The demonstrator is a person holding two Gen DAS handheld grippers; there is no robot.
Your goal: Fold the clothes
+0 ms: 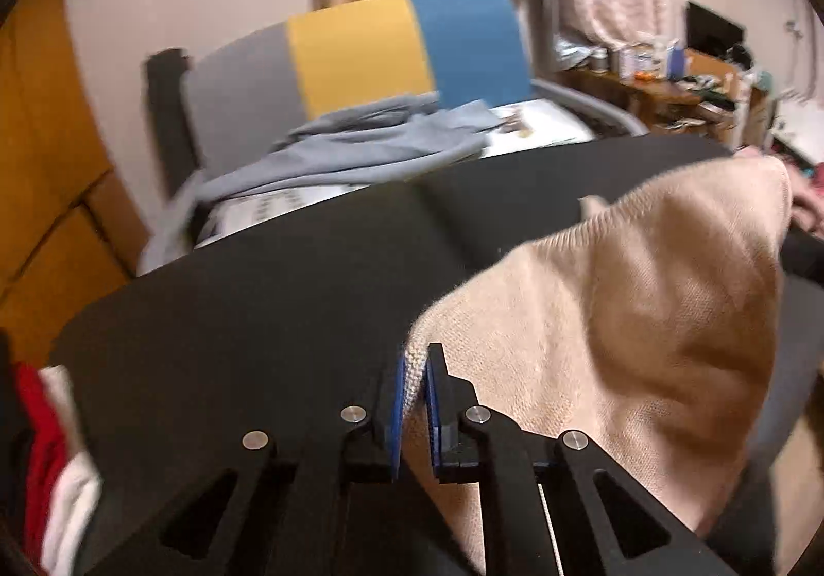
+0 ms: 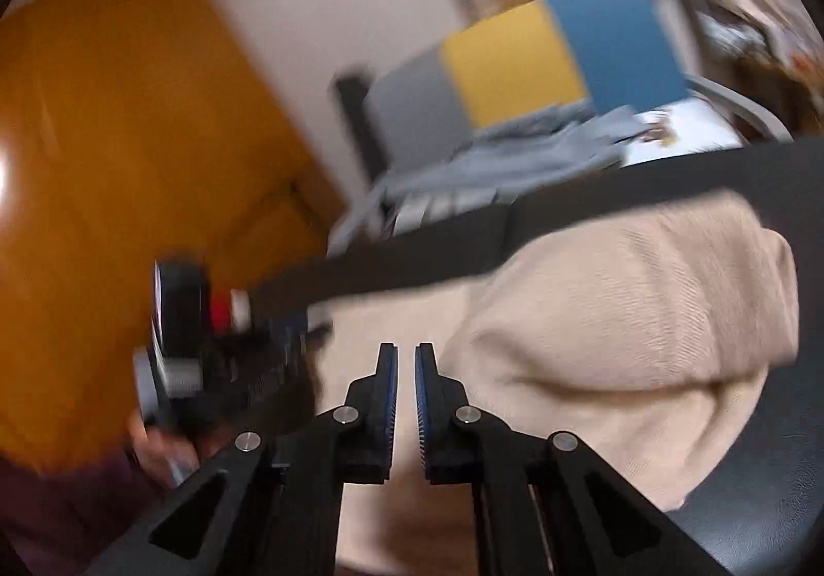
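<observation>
A beige knit sweater (image 1: 618, 318) lies bunched on the black table (image 1: 257, 292). My left gripper (image 1: 414, 362) is shut on the sweater's near left edge, and the knit shows pinched between its blue pads. In the right wrist view the same sweater (image 2: 618, 318) spreads under and beyond my right gripper (image 2: 406, 349). Its jaws stand almost together, with only a thin slit between them, and I see no cloth pinched there. The left gripper's body (image 2: 180, 344), blurred, sits at the left of that view, held by a hand (image 2: 165, 452).
Behind the table a chair with a grey, yellow and blue back (image 1: 360, 50) carries a grey-blue garment (image 1: 360, 143). Red and white clothes (image 1: 46, 447) lie at the table's near left. A cluttered desk (image 1: 695, 81) stands at the far right, an orange door (image 2: 103, 164) at the left.
</observation>
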